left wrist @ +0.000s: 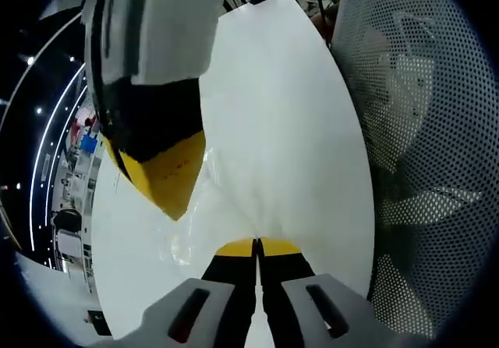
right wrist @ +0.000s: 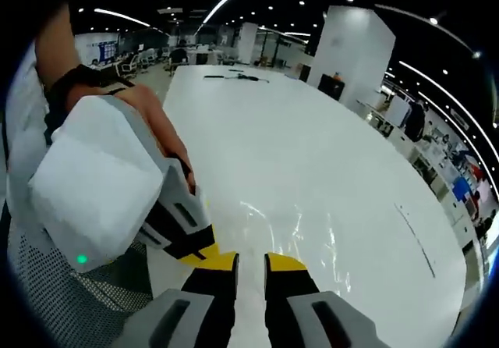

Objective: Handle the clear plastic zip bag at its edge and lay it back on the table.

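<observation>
The clear plastic zip bag (left wrist: 221, 207) lies crinkled on the white table (left wrist: 288, 90), and its folds run into my left gripper (left wrist: 256, 244), which is shut on its edge. My right gripper (left wrist: 168, 182) hangs over the bag from the upper left, yellow tip down. In the right gripper view the bag (right wrist: 308, 231) glints on the table (right wrist: 273, 129) just ahead of my right gripper (right wrist: 251, 262), whose jaws stand a little apart with nothing between them. The left gripper (right wrist: 199, 252), held by a hand, comes in from the left beside it.
A grey mesh chair (left wrist: 421, 168) stands against the table's edge, and its mesh (right wrist: 70, 305) is also below the left gripper. Dark cables (right wrist: 234, 76) lie at the table's far end. Desks and a pillar stand beyond.
</observation>
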Demonstrator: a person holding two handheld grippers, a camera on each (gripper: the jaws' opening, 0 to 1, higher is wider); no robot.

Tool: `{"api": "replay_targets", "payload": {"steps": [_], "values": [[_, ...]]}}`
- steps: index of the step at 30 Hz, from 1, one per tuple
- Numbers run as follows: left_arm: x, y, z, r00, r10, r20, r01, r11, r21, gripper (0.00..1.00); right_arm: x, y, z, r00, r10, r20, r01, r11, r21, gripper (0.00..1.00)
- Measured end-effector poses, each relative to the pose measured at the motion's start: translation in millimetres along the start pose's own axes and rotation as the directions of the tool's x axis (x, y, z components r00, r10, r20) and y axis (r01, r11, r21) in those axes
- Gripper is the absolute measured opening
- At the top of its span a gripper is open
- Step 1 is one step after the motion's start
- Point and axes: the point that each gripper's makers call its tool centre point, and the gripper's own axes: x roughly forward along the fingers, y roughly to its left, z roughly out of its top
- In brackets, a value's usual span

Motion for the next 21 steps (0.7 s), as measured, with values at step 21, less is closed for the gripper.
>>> {"api": "replay_targets", "payload": {"steps": [21], "values": [[1.8,-3.7,-1.0,1.000,-0.008,-0.001,0.008,1.000,0.016,0.00,-1.4,16.4,-60.8,0.987,-0.048,-0.153,0.052,0.999,0.018,0.22]]}}
